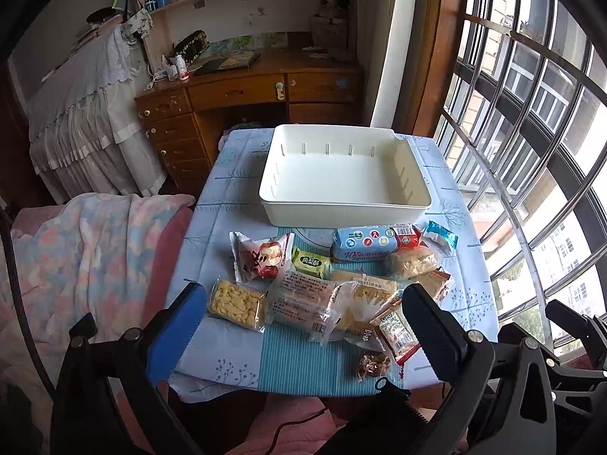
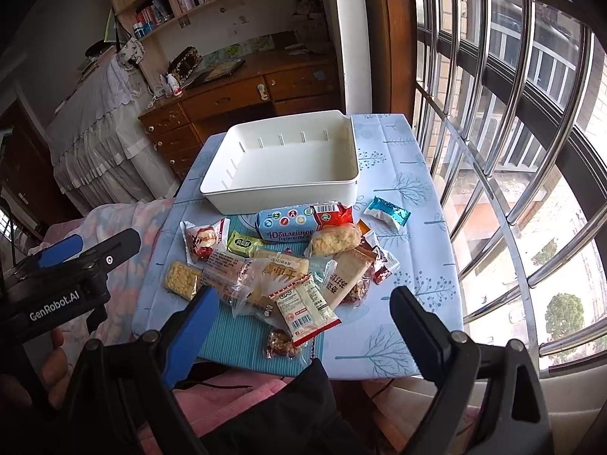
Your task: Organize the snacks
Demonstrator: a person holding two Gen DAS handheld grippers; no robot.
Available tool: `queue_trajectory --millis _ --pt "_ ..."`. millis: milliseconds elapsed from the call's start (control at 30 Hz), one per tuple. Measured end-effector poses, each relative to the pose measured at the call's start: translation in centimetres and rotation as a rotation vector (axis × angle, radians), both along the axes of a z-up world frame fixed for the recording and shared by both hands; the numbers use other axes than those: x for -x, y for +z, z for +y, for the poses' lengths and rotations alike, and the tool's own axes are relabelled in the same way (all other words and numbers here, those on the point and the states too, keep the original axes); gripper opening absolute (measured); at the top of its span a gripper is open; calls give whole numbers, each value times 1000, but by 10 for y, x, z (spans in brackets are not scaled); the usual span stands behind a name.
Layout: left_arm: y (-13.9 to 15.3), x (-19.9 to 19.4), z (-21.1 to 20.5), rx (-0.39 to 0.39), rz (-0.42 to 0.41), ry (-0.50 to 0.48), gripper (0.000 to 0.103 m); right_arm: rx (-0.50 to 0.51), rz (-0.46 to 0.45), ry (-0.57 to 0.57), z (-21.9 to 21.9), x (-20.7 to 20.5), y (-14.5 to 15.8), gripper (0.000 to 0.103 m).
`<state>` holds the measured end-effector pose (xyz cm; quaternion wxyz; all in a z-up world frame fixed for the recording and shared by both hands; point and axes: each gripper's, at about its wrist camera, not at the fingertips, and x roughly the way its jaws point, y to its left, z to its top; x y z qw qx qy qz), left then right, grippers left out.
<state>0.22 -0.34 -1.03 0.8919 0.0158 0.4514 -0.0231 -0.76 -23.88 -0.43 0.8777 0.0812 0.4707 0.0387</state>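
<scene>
Down at the lower left of the left wrist view, the left gripper [image 1: 303, 314] hangs over the near edge of the table [image 1: 466, 265], jaws spread wide and empty, framing the snack pile as if sizing up a first pick. Nothing is between its fingers but air.

Left of the pile sits the yellow cracker pack [image 1: 237, 304], flat and clear of its neighbours on the outer side, which looks like the easiest grab. Just above it lies the red-and-white pouch [image 1: 260, 259], then the small green packet [image 1: 311, 262]. Moving to the centre, it gets messy: a long clear-wrapped roll [image 1: 303, 299] overlaps other wrappers, so lifting one may drag another.

Further right, the blue biscuit pack [image 1: 364, 244] lies crosswise just in front of the white bin [image 1: 343, 208], which stands empty at mid-frame, open side up, ready to receive. That pack partly bars the straight path from pile to bin.

Over in the right wrist view, the right gripper [image 2: 303, 318] is likewise released and holding nothing, poised above the LiPO bar [image 2: 307, 309]. At right, the teal candy [image 2: 389, 213] lies alone. Window bars [image 2: 512, 151] crowd the right edge.
</scene>
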Motion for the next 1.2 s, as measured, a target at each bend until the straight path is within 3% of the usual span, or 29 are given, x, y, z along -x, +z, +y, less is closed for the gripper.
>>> queue_trajectory --millis 467,900,1200 --pt "-9 -1 6 -25 70 39 102 -36 26 -6 -4 -1 -7 93" --pt "-8 14 31 24 75 94 102 -105 24 -37 -10 2 -11 93" --pt "-27 3 53 82 140 139 102 -195 104 -144 -21 -9 -29 92"
